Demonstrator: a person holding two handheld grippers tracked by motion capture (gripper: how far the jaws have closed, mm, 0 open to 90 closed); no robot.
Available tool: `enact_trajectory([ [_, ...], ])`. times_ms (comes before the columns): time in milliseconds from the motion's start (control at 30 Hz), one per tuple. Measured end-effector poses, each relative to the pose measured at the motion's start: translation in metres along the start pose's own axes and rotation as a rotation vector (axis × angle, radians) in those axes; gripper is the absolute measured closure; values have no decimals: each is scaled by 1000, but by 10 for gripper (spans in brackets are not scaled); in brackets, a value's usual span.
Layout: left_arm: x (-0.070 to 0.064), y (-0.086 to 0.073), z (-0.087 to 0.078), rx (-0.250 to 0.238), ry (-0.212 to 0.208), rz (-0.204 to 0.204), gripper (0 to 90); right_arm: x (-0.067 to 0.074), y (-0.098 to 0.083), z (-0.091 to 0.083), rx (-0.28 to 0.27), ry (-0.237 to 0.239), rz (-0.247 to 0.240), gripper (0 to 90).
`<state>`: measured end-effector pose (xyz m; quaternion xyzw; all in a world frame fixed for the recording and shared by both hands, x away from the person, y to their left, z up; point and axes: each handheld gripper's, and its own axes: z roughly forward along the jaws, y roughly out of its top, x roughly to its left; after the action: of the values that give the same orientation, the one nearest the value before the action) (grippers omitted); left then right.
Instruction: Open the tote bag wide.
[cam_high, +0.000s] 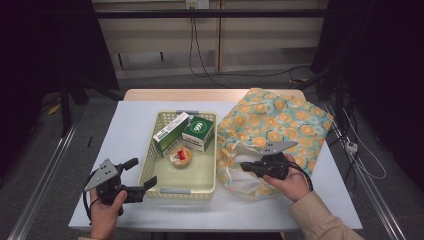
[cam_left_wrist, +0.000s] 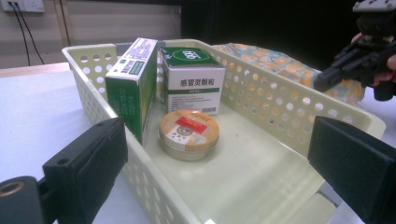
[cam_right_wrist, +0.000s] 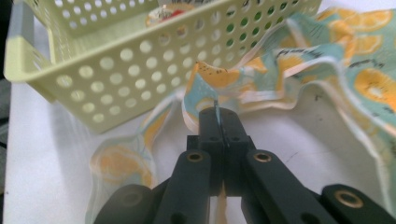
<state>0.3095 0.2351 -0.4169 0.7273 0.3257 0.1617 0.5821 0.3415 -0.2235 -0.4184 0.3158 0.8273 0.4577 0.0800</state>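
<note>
A pale yellow perforated basket (cam_high: 175, 193) sits mid-table and holds a long green-and-white box (cam_high: 171, 132), a green box (cam_high: 199, 132) and a round tin (cam_high: 180, 156). My left gripper (cam_high: 144, 171) is open at the basket's near left corner, its jaws wide apart and not pressing on the wall (cam_left_wrist: 280, 112). The tin (cam_left_wrist: 188, 133) lies ahead of it on the basket floor. To the right lies a teal cloth bag with orange prints (cam_high: 275, 120). My right gripper (cam_high: 243, 166) is shut on the bag's edge (cam_right_wrist: 212, 77), lifting a fold beside the basket (cam_right_wrist: 140, 70).
The white tabletop (cam_high: 130, 125) has bare room left of the basket and along the front edge. The bag spreads over the table's right half up to the far edge. Cables hang at the wall behind, and metal rails run along both sides of the table.
</note>
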Motion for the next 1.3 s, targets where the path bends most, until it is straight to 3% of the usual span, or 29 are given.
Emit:
enact_trajectory([
  [267, 1, -1, 0, -7, 0, -10, 49, -18, 6, -17, -58, -35, 40, 900],
  [600, 3, -2, -2, -8, 10, -15, 50, -33, 7, -24, -78, -63, 60, 900],
  [700, 2, -1, -1, -7, 7, -11, 50, -44, 10, -27, -91, -88, 83, 900],
  [933, 3, -2, -1, -1, 5, -10, 50, -64, 22, -36, -104, -176, 71, 900],
  [1033, 2, -2, -1, -1, 4, -9, 50, -72, 25, -36, -86, -200, 62, 900],
  [1300, 3, -3, 0, 2, 3, -14, 50, -101, 32, -47, -115, -225, 104, 900],
])
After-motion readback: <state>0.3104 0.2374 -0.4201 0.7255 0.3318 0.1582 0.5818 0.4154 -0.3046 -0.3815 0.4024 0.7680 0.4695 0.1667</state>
